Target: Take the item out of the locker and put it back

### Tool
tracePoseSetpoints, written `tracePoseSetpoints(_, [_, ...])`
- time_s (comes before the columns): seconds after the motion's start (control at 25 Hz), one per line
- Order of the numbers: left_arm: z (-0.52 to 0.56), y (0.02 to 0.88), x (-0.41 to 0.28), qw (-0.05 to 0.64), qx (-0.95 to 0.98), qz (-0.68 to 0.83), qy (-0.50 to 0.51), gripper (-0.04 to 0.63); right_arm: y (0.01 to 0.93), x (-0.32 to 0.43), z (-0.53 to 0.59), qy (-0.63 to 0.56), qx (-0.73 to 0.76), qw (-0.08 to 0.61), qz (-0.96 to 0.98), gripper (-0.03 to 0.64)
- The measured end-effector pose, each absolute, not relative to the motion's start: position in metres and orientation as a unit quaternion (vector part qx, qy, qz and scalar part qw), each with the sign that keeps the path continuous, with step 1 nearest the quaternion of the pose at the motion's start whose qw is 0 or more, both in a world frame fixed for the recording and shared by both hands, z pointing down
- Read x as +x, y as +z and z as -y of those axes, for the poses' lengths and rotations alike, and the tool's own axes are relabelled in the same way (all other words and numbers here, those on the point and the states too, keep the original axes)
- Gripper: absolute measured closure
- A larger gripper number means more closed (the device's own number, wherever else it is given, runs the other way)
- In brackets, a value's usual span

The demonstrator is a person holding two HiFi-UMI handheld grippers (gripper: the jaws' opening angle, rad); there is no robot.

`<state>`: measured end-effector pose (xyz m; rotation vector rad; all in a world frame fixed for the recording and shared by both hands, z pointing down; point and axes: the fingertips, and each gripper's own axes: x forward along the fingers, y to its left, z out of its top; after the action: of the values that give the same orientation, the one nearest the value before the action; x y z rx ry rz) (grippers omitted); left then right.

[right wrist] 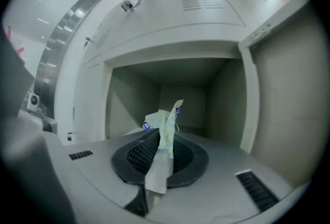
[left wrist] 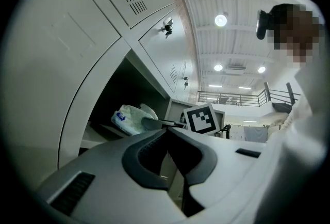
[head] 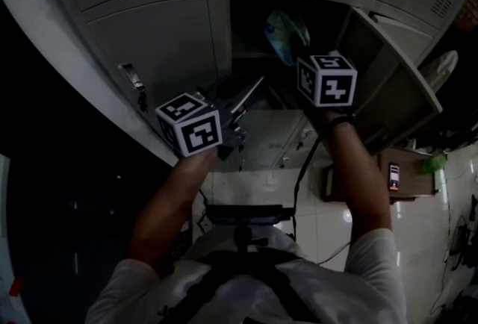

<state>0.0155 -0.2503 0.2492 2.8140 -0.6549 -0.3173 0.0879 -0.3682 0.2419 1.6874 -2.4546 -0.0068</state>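
Right tongs (right wrist: 164, 138) are nearly closed, pinching a thin flap of the plastic packet (right wrist: 166, 114). It hangs at the mouth of the open locker compartment (right wrist: 227, 109). Packet looks light, soft and crinkly; film is probably slick, so I'd grip the body, not the flap. Left tongs (left wrist: 168, 129) are closed and empty. Open door (head: 392, 87) crowds the right side; the compartment itself looks roomy.
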Motion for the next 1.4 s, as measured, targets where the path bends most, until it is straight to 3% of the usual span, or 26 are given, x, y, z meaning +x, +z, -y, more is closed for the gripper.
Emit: tracePoseSetpoints(1.4, [0.175,0.295,-0.007,0.175,0.955,0.21,-0.114,0.592,0.293,0.105,0.248,0.052,0.562,0.039,0.825,0.597])
